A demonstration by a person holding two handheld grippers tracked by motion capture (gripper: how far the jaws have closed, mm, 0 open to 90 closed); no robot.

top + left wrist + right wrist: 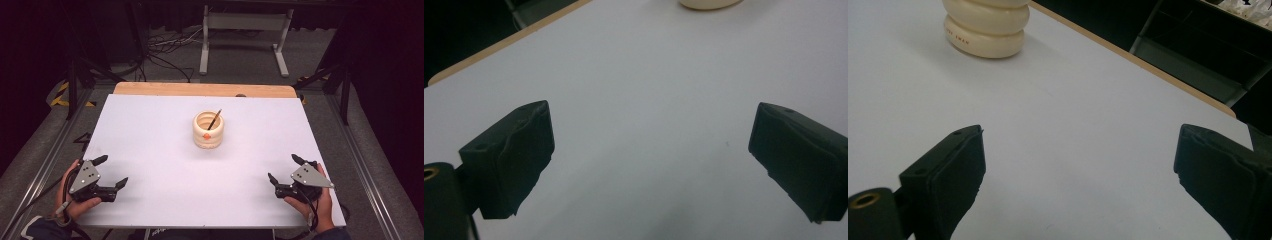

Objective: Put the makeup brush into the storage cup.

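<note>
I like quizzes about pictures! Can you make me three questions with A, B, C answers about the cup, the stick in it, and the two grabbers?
1. Where does the cream cup stand?
A. middle of the white table
B. left near corner
C. on the floor

2. How many dark sticks lean in the cup?
A. none
B. one
C. four

3. How are the left gripper and right gripper?
A. both shut
B. both hold the cup
C. both open, holding nothing

Answers: 1 A, it sits mid-table, far from both hands. 2 B, one stick pokes above the rim. 3 C, their jaws stand wide apart over bare table.
</note>
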